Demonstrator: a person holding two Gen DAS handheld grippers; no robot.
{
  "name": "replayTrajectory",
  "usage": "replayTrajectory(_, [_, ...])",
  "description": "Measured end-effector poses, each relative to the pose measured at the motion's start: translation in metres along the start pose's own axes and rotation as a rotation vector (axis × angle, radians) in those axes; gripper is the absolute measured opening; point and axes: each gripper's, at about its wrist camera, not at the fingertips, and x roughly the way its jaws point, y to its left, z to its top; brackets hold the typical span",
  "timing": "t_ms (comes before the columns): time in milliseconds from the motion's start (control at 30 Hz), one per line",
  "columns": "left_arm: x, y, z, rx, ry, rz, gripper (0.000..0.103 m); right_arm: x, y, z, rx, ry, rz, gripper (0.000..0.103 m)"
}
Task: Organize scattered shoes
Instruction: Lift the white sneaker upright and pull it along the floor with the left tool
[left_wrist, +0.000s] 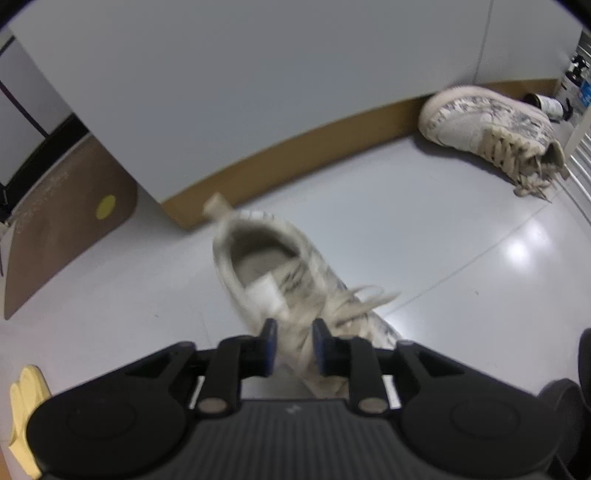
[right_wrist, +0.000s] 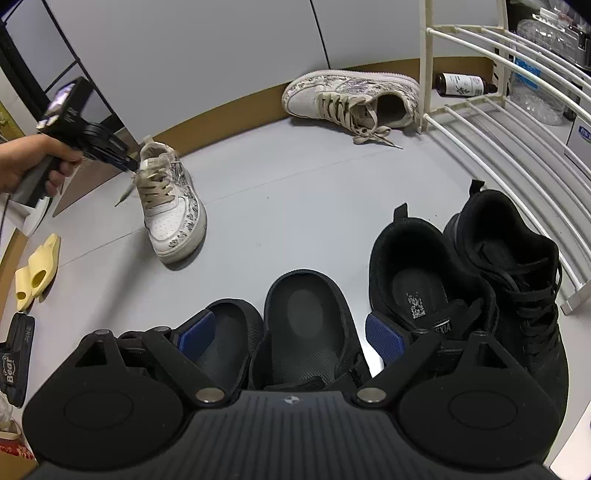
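A white patterned sneaker (left_wrist: 280, 273) stands on the grey floor, also in the right wrist view (right_wrist: 170, 203). My left gripper (left_wrist: 294, 345) is shut on its tongue and laces; the right wrist view shows it (right_wrist: 129, 164) at the shoe's collar. Its mate (left_wrist: 491, 125) lies tipped on its side by the wall (right_wrist: 351, 98). My right gripper (right_wrist: 291, 334) is open and empty over two black slippers (right_wrist: 306, 325). Two black sneakers (right_wrist: 480, 273) stand side by side to their right.
A white wire shoe rack (right_wrist: 517, 122) stands at the right. Yellow slides (right_wrist: 37, 273) and a dark slide (right_wrist: 16, 354) lie at the left. A brown board (left_wrist: 66, 221) leans at the left. Bottles (right_wrist: 465, 85) lie behind the rack.
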Motion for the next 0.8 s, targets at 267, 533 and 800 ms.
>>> replayTrajectory(267, [0.015, -0.015, 0.001, 0.032, 0.01, -0.014, 0.041, 0.002, 0.0, -0.003, -0.005, 0.015, 0.016, 0.092])
replayTrajectory(533, [0.042, -0.02, -0.004, 0.083, 0.06, 0.028, 0.035, 0.006, -0.002, -0.007, -0.012, 0.037, 0.015, 0.092])
replayTrajectory(800, [0.05, -0.026, -0.007, 0.184, 0.089, 0.032, 0.035, 0.01, -0.003, -0.01, -0.017, 0.056, 0.01, 0.092])
